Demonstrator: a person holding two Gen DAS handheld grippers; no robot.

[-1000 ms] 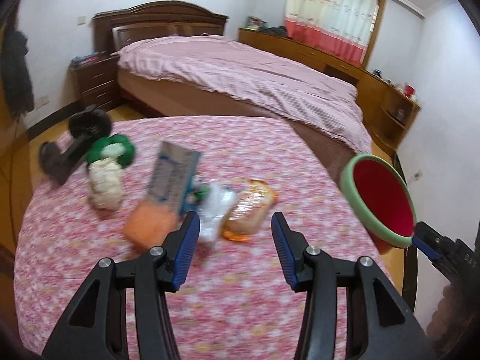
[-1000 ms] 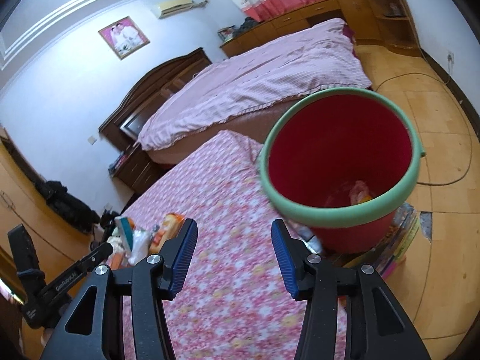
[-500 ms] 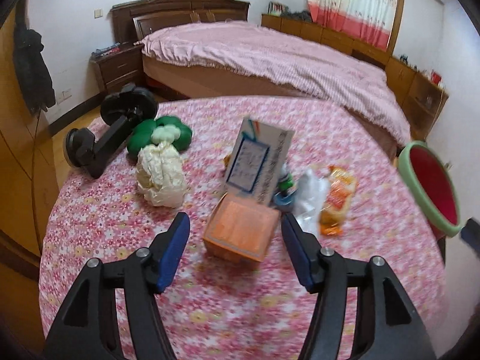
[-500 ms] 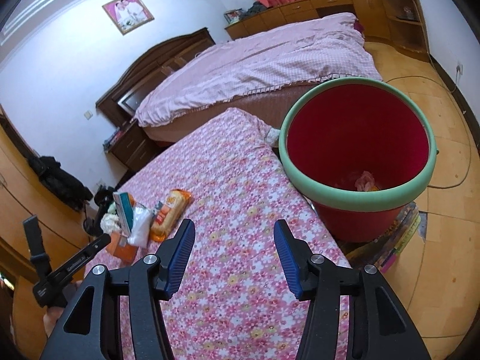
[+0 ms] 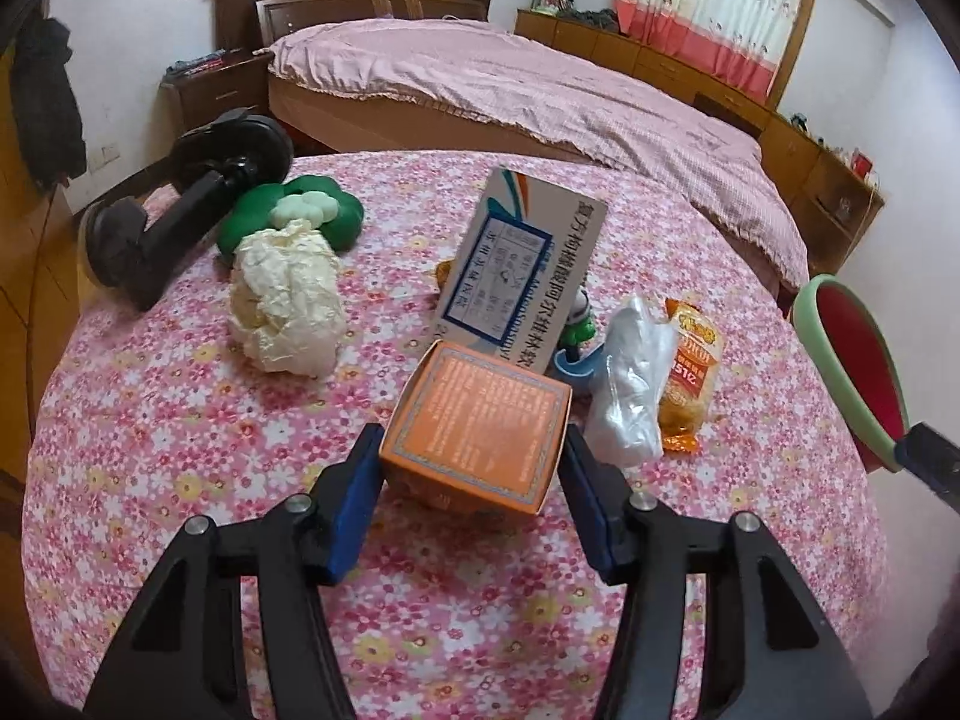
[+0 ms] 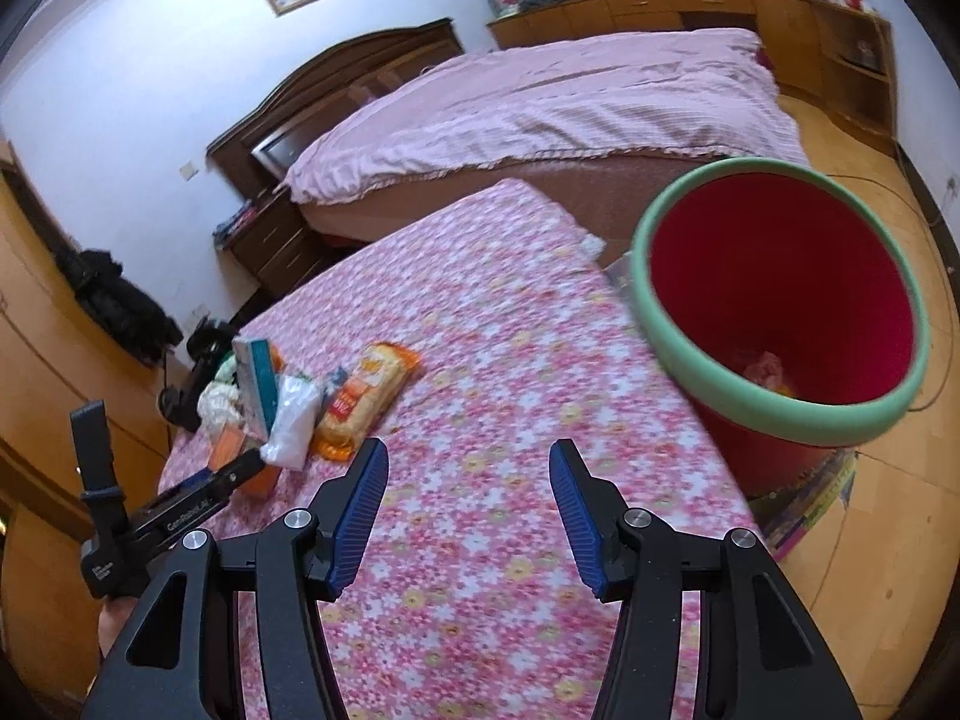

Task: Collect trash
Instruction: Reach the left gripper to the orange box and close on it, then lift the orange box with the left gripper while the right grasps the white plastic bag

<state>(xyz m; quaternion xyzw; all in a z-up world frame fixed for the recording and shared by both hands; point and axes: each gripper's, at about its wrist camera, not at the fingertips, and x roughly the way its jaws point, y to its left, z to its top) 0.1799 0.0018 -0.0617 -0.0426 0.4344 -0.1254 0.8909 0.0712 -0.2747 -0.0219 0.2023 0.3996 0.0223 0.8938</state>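
My left gripper (image 5: 474, 480) is open, with its jaws either side of an orange box (image 5: 477, 426) on the pink flowered table (image 5: 180, 420). Behind the box stand a white and blue carton (image 5: 519, 267), a clear plastic bag (image 5: 630, 378) and an orange snack packet (image 5: 690, 372). A crumpled paper ball (image 5: 285, 300) lies to the left. My right gripper (image 6: 468, 510) is open and empty over the table. The red bin with a green rim (image 6: 780, 300) stands off the table's right edge, with some trash in its bottom. The left gripper also shows in the right wrist view (image 6: 234, 471) beside the pile.
A green toy (image 5: 294, 213) and a black dumbbell (image 5: 180, 222) lie at the table's far left. A small blue and green item (image 5: 579, 342) sits behind the box. A bed (image 5: 540, 96) stands beyond the table. Books or mats (image 6: 804, 510) lie on the floor by the bin.
My left gripper has moved forward onto the orange box, which now sits between its jaws. My right gripper has swung left, away from the bin, and points at the table.
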